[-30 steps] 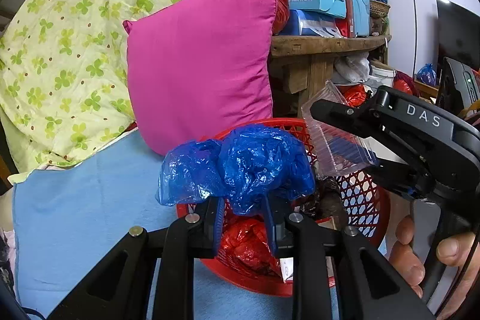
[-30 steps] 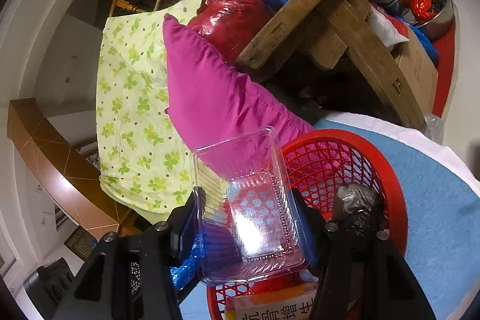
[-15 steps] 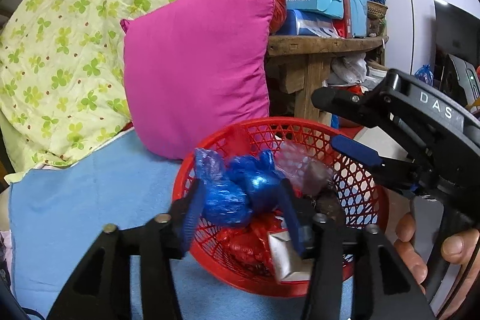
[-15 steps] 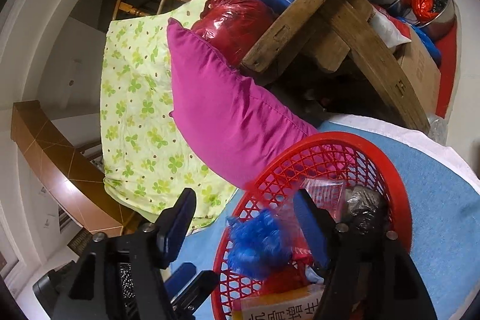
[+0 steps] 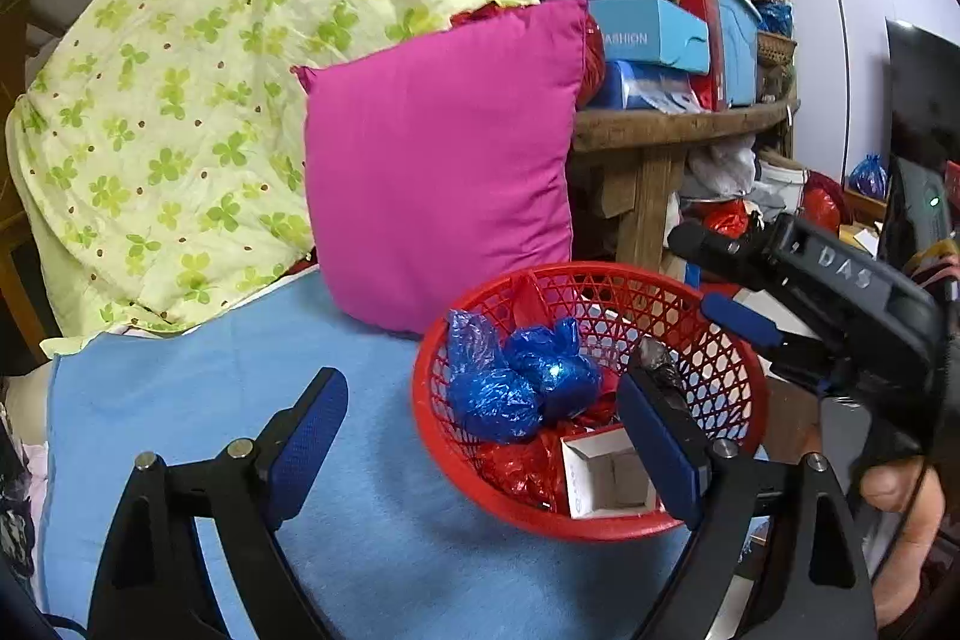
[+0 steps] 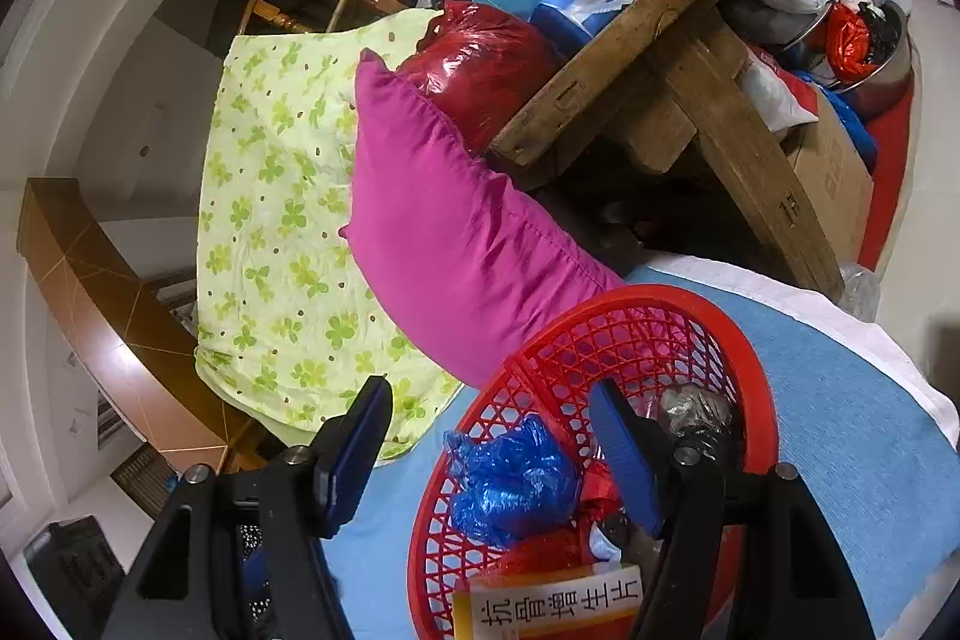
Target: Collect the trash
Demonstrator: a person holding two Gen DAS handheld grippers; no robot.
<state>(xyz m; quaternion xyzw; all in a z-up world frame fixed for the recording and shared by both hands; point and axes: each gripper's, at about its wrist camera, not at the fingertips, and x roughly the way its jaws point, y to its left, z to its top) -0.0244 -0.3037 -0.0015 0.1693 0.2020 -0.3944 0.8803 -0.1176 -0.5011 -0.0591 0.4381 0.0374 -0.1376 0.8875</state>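
Note:
A red mesh basket [image 5: 600,269] sits on the blue blanket [image 5: 198,388]. In it lie a crumpled blue plastic bag [image 5: 522,382], red wrapping, a small open white box [image 5: 606,478] and a dark crumpled lump [image 5: 654,358]. My left gripper [image 5: 480,436] hovers at the basket's near-left rim; its jaws are opening, with nothing between the pads. My right gripper [image 6: 489,454] stands open over the basket [image 6: 630,298], the blue bag [image 6: 510,484] below and beyond its fingers. A printed carton [image 6: 552,604] lies at the basket's near side. The right gripper [image 5: 714,280] also shows above the basket's right rim.
A magenta pillow [image 5: 438,172] leans right behind the basket, with a green-flowered quilt [image 5: 168,100] to its left. A wooden table [image 5: 678,124] stacked with boxes stands at the back right. A hand [image 5: 900,496] grips the right gripper's handle.
The left gripper let go of the blue bag, which now lies in the basket, and drew back with wider jaws. The right gripper released the clear plastic tray into the basket.

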